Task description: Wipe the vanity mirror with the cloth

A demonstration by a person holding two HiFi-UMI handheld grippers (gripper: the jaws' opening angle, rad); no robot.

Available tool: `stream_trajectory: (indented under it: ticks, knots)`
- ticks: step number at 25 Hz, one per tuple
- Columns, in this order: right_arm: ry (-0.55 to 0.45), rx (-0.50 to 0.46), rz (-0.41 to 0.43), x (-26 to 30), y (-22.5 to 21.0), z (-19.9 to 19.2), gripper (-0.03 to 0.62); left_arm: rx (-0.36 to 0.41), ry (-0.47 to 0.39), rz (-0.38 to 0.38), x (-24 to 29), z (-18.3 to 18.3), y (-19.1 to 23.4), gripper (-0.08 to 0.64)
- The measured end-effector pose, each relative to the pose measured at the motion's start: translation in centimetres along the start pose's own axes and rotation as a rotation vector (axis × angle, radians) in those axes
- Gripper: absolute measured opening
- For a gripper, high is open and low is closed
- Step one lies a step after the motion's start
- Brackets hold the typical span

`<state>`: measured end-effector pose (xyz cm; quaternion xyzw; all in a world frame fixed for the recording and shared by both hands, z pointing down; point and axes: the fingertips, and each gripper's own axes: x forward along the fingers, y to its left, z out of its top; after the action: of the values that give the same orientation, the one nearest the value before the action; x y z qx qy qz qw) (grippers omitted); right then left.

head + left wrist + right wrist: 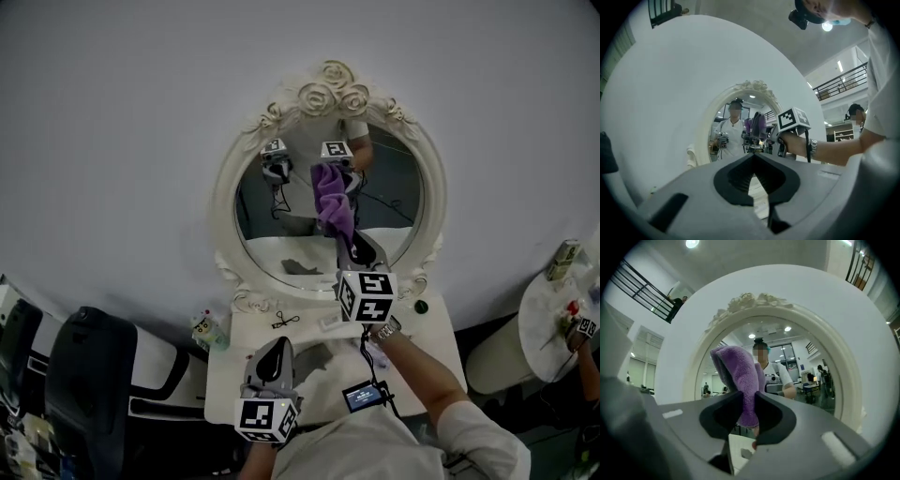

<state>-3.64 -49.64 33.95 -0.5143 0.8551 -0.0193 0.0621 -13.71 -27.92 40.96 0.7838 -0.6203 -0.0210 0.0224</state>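
A: Where is the cloth?
B: The purple cloth [330, 199] is up in front of the oval mirror [394, 202], about the middle of the glass, held by the right gripper [345, 239].
A: Does it touch the glass?
B: I cannot tell. In the head view it runs straight into its own reflection.
A: How is it held?
B: In the right gripper view the jaws are closed on a fold of the cloth [740, 376], and the rest stands up above them with the mirror [811, 380] behind.
A: And the other one?
B: The left gripper [275, 345] is low over the white counter [431, 345], well below the cloth and pointing toward the mirror. In its own view the jaws meet at the tips with nothing between them.
A: Anything else nearby?
B: A small device with a lit screen [361, 396] shows by the right forearm, and a black chair [94, 375] stands to the left of the counter
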Motion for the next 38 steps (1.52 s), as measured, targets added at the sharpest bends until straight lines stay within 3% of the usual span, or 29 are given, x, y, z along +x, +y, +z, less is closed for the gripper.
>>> stream_trajectory:
  ticks: [11,19,25,31,38]
  knots:
    - [0.136,-0.026,0.303,5.2,15.6,-6.4,0.087,-0.027,-0.003,0.338,-8.0,-0.6,7.6,-0.002]
    - [0.175,0.008,0.300,7.6,17.5,-8.9,0.088,-0.038,0.026,0.432,-10.1,-1.1,9.4,-0.002]
    - [0.184,0.060,0.267,8.1,14.8,-9.5,0.089,-0.026,0.050,0.401,-8.6,-1.4,9.1,-0.002]
    - [0.164,0.049,0.192,6.7,9.6,-8.9,0.091,-0.011,0.055,0.257,-5.1,-1.6,6.5,-0.002]
    - [0.122,0.018,0.042,4.3,1.7,-7.1,0.092,-0.011,0.050,0.101,-1.5,-1.8,3.4,-0.002]
